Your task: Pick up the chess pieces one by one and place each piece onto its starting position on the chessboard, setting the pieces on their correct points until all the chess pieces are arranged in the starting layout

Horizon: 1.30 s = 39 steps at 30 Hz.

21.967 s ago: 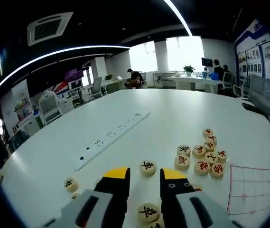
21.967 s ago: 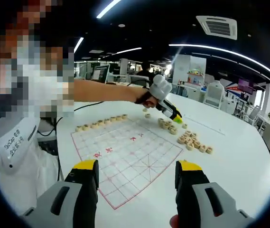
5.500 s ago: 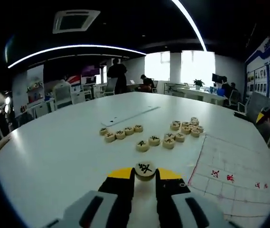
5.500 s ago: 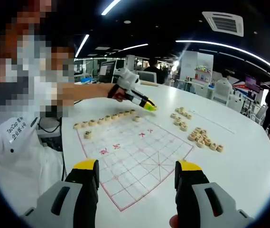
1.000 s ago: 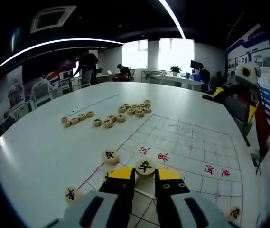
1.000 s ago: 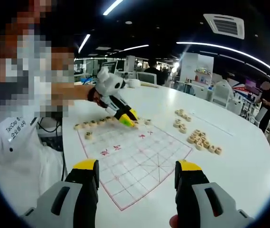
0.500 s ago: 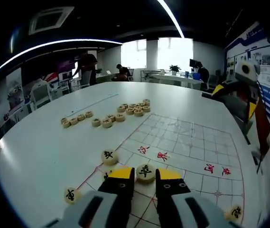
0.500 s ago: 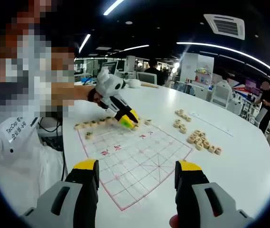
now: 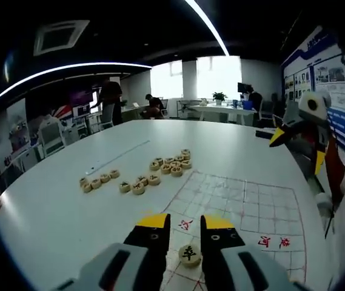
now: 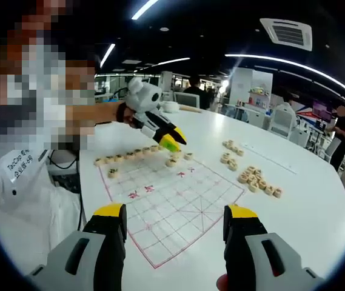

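Observation:
My left gripper [image 9: 185, 223] hangs above the near edge of the white chessboard [image 9: 245, 200], open, with nothing in it. Below its jaws a round wooden chess piece [image 9: 188, 254] with a black character lies on the board. In the right gripper view the same gripper [image 10: 171, 142] hovers over that piece [image 10: 171, 162] near the board's [image 10: 172, 206] far edge. A row of placed pieces [image 10: 130, 156] lines that edge. Loose pieces [image 9: 172, 165] lie in groups beside the board. My right gripper [image 10: 175, 218] is open and holds nothing, and it shows across the board [image 9: 298, 148].
A grey power strip [image 9: 114, 160] lies in the table beyond the loose pieces [image 10: 256, 182]. The person in a white shirt [image 10: 20, 182] stands at the board's left side. Desks, chairs and people fill the office behind.
My left gripper let the piece go onto the board and lifted away from it. The right gripper has stayed where it was.

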Each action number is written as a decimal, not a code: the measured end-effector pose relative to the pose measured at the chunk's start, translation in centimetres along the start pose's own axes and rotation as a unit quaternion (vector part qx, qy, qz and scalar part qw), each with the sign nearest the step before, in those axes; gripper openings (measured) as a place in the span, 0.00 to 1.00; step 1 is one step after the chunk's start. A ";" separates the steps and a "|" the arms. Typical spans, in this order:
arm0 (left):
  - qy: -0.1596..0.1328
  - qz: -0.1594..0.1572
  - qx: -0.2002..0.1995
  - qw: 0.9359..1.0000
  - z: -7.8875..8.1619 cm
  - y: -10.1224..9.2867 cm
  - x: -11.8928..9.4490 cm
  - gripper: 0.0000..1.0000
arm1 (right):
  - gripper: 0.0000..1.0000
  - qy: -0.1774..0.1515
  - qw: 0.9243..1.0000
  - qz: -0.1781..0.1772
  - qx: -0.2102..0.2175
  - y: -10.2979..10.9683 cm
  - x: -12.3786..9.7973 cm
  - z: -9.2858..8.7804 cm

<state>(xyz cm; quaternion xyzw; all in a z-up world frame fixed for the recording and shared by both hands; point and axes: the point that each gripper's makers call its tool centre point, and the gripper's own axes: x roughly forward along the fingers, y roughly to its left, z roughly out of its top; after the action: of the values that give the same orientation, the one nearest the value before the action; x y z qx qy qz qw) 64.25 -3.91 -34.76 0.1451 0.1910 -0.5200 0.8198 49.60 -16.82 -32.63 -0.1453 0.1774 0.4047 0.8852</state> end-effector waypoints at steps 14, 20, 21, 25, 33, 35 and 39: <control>-0.009 -0.004 0.005 1.000 3.3 1.7 4.5 0.22 | 0.65 0.001 1.000 -0.023 0.006 -1.2 -1.0 -0.3; -0.015 -0.001 0.003 1.000 4.8 2.2 6.8 0.22 | 0.65 0.005 0.999 -0.051 0.018 -2.7 -1.8 -0.8; -0.015 -0.001 0.003 1.000 5.0 2.2 7.2 0.22 | 0.65 0.007 0.998 -0.054 0.020 -2.9 -1.9 -0.8; -0.008 0.002 0.010 1.000 5.3 3.1 8.5 0.25 | 0.65 0.006 0.998 -0.064 0.022 -3.4 -2.3 -0.9; 0.013 0.016 -0.008 1.000 3.8 5.0 9.0 0.25 | 0.65 0.005 0.996 -0.078 0.030 -4.2 -2.8 -1.1; 0.015 0.017 -0.009 1.000 3.6 5.0 8.9 0.25 | 0.65 0.004 0.996 -0.079 0.032 -4.2 -2.7 -1.1; 0.019 0.017 -0.009 1.000 3.1 5.4 8.6 0.25 | 0.65 0.005 0.996 -0.078 0.033 -4.1 -2.6 -1.2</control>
<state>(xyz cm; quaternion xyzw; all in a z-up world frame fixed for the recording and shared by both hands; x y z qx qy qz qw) 72.95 -9.89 -35.77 0.1511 0.2087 -0.5011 0.8261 50.92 -21.61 -32.11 -0.1318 0.1832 0.3278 0.9174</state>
